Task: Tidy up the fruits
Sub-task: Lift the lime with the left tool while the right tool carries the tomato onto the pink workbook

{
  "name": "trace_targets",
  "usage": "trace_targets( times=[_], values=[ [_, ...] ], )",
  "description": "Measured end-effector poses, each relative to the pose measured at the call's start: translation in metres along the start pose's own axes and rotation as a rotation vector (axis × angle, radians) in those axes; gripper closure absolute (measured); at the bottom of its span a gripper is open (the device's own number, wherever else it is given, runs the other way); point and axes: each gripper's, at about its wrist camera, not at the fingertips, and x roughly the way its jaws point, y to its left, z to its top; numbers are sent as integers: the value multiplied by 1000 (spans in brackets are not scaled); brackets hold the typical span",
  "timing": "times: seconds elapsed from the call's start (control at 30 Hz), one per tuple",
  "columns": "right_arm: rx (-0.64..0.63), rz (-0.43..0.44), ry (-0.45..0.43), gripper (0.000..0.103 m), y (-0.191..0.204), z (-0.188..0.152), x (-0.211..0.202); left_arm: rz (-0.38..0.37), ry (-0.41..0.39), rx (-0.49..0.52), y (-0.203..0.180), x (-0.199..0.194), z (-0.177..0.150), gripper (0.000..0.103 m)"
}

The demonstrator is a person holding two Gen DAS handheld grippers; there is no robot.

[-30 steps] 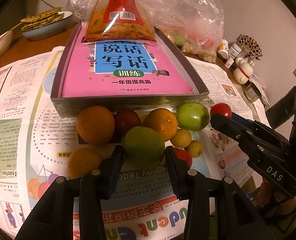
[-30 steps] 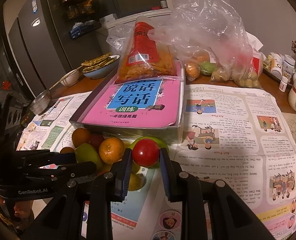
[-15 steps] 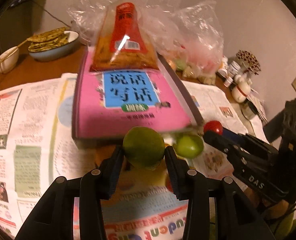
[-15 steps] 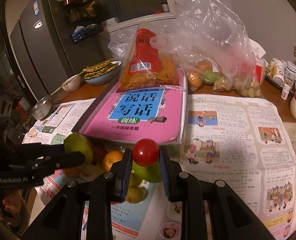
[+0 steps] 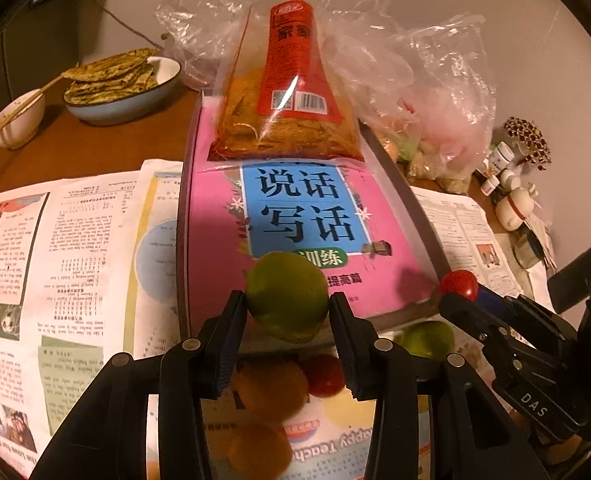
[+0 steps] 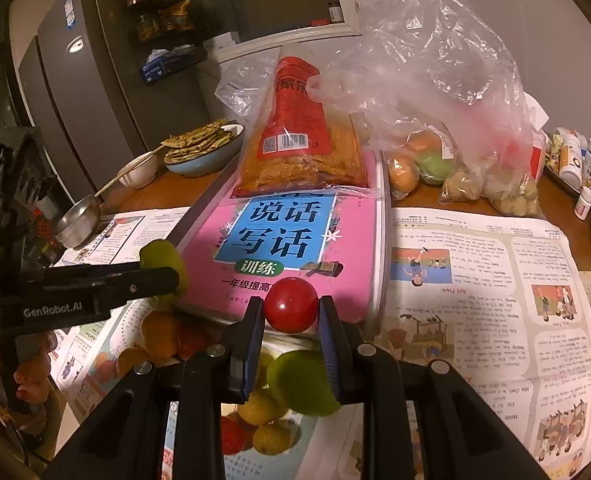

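Left wrist view: left gripper [image 5: 288,312] has its jaws clenched on a green fruit [image 5: 288,295], carried in the air w/ the pink book [image 5: 295,236] behind it. The book lies flat in a grey tray [image 5: 411,196], so prob. that's the drop spot for sorted fruit, judging by the lift toward it. Below the jaws, blurred, the rest of the fruit pile [image 5: 279,388] sits on the newspaper [image 5: 75,248] that covers the table [image 5: 87,148]. Right gripper [image 5: 461,292] comes in from the side w/ a red fruit [image 5: 458,283] at its tip; "DAS" reads on its body. Book cover reads 说话写话 / 训练. A snack bag [image 5: 291,92] w/ red label and barcode leans on the book's far end.

Right wrist view: right gripper's jaws grip the red fruit, also lifted, just at the book's near edge. Left gripper shows at left holding the green fruit; its arm reads "GenRobot.AI". Another green fruit [image 6: 301,380] and small yellow ones lie under the jaws on the paper. A clear plastic bag [image 6: 447,100] holds more fruit behind. Newspaper headings read "Act Five" and "Act Four", seen upside down. Bowl of flatbreads [image 6: 203,148] stands farther back, out of the way.
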Motion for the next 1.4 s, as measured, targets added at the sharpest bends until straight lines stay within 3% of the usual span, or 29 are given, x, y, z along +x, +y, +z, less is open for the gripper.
trace_targets(
  times=[0.37, 1.2, 1.4],
  values=[
    [-8, -34, 52, 75, -3, 1, 23, 8, 57, -6, 8, 20, -1, 59],
    [-16, -72, 149, 75, -11, 10, 53, 0, 64, 2, 9, 25, 4, 58],
    [-2, -67, 142, 61, -12, 10, 50, 4, 60, 1, 9, 23, 3, 58]
  ],
)
